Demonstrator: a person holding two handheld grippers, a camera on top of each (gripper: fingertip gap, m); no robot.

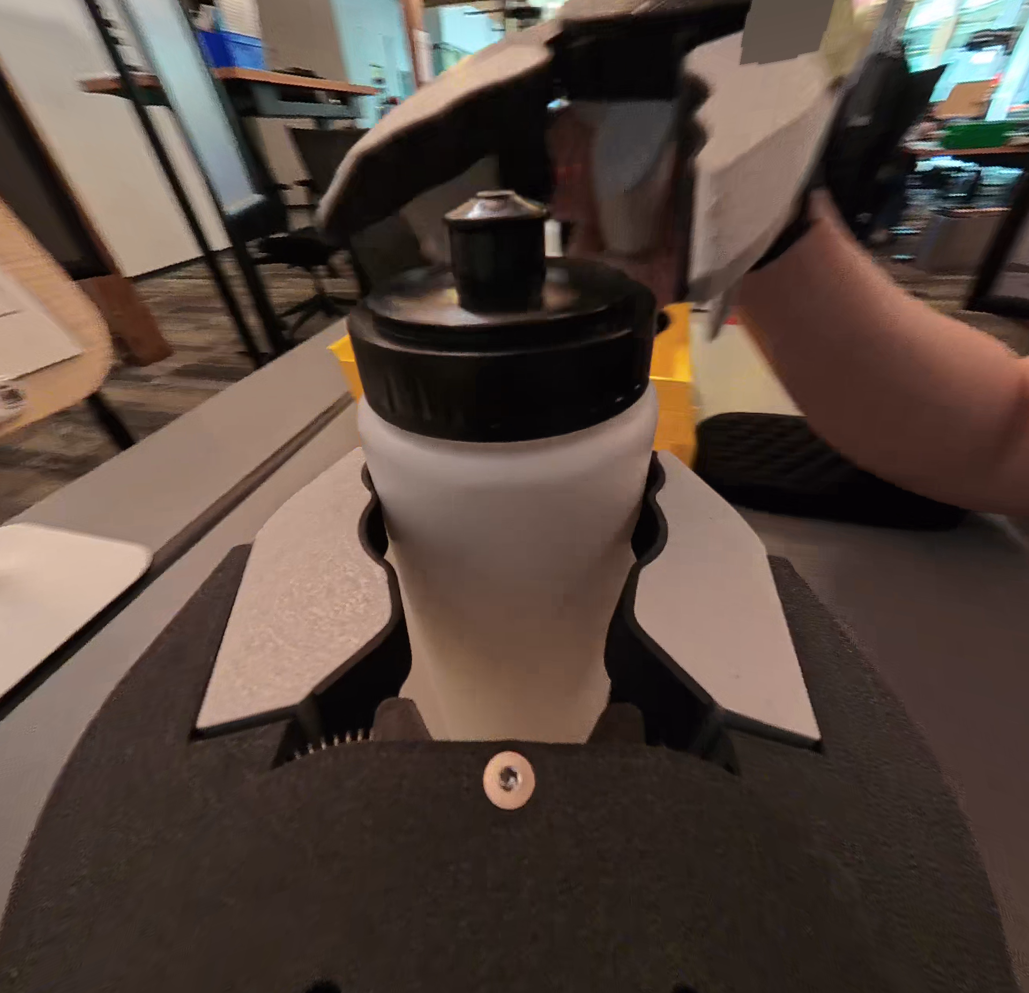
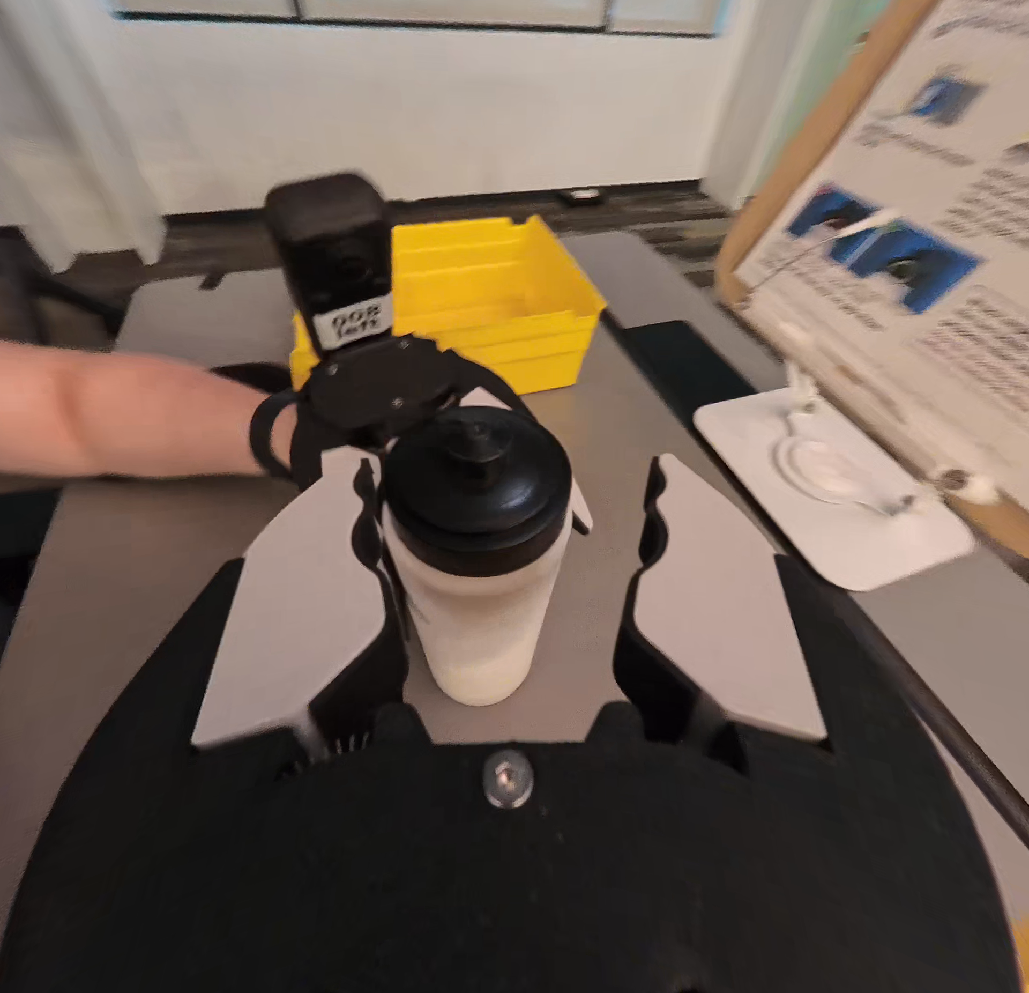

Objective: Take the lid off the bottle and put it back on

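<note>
bottle (image 2: pixel 479 621) upright on table (image 2: pixel 612 465), black lid (image 2: pixel 479 493) on | left tool (image 1: pixel 509 532) clamped round body, likely to steady it for unscrewing | right tool (image 2: pixel 509 532) spread apart above lid, not gripping | yellow bin (image 2: pixel 501 309) behind

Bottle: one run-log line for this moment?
bottle: upright on table | lid: on | left gripper: shut on bottle | right gripper: open above lid | yellow bin: behind

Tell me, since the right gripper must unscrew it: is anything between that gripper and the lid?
Nothing visible. The right gripper is open above the black lid, with clear air between. The left gripper grips the white bottle lower down, below the lid.
</note>
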